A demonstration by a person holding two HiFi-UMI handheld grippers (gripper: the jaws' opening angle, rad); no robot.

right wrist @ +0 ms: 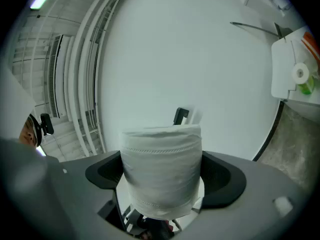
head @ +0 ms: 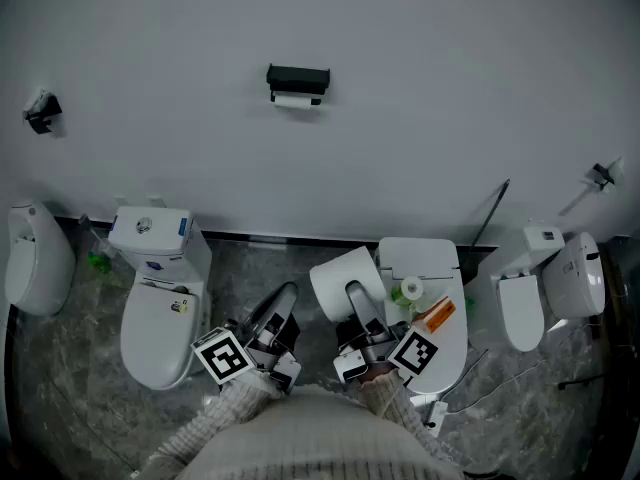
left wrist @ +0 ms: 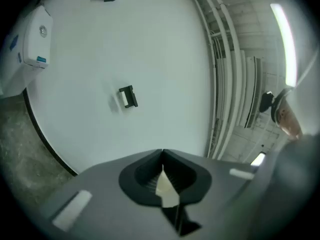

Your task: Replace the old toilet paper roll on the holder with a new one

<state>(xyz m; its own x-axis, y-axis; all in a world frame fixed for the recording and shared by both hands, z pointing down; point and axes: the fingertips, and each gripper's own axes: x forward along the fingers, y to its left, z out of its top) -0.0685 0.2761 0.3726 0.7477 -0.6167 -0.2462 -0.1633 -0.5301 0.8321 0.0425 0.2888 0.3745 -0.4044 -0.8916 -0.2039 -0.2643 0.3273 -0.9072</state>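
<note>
1. New roll: white, full, upright btwn the fingers of the right gripper. Fingers stand wide apart and are clamped on its sides. In the head view it sits low, just right of ctr, out in front of the person, well apart from the wall.
2. Holder: black, fixed on the pale wall, upper ctr of the head view. The old roll shows as a white strip just under it. The right gripper view has the holder peeking out right behind the new roll's top edge.
3. Left gripper: fingers together, tips meeting. A small pale scrap shows at the seam; cannot tell what it is. The holder sits above the tips, a bit left of frame ctr. In the head view this gripper is just left of the new roll, not touching it.
4. Both grippers come up from the bottom edge of the head view, w/ knit sleeves behind them.
5. Surroundings: left toilet, lid down, at lower left. Second toilet at lower right of ctr, w/ a green bottle and an orange item lying on it. Dark stone floor below.
</note>
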